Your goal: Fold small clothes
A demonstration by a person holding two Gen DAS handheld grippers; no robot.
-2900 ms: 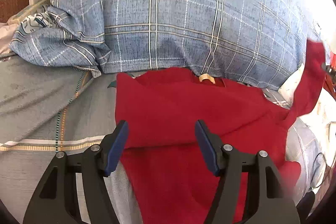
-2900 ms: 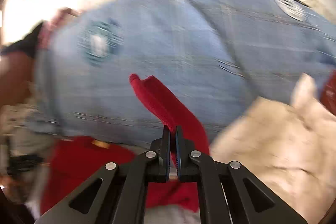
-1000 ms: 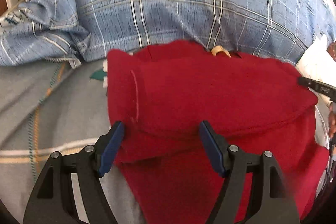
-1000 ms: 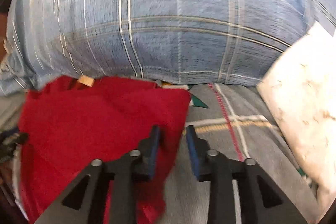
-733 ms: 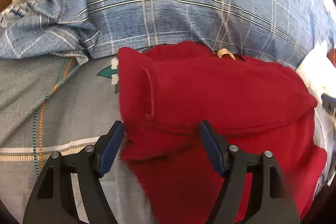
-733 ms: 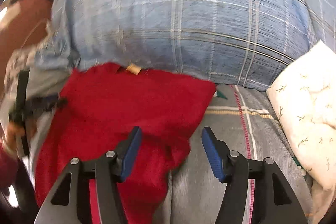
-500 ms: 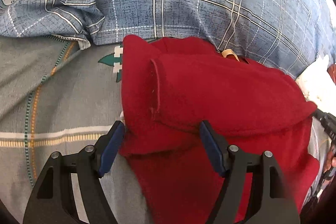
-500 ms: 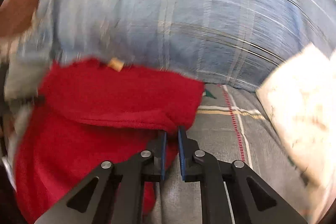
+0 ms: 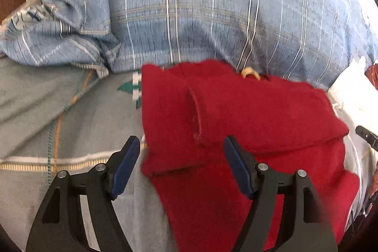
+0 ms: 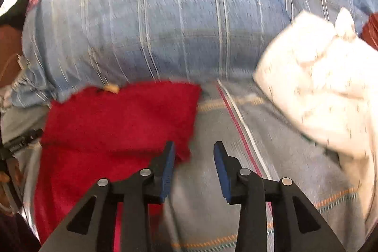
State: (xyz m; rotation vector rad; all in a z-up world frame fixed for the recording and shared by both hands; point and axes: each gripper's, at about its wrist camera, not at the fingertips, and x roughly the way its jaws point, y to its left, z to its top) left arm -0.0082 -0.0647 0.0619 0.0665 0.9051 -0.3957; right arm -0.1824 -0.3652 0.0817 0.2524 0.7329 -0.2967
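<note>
Soft, light red fleece garment (image 9: 248, 124), limp; pinch bottom corner at 6 o'clock. Left gripper (image 9: 182, 167) spread; right gripper (image 10: 194, 169) spread, empty.

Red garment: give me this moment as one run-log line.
red garment: partly folded, flat on grey bedsheet | left gripper: jaws open over left edge | right gripper: jaws open at right edge, empty | plaid pillow: behind

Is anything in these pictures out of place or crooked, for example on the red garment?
One small thing: the folded-over top layer of the red garment sits askew. Its lower edge slants instead of running parallel to the layer beneath, and the left flap sticks out past it. Both the left gripper and right gripper are open, holding nothing.
</note>
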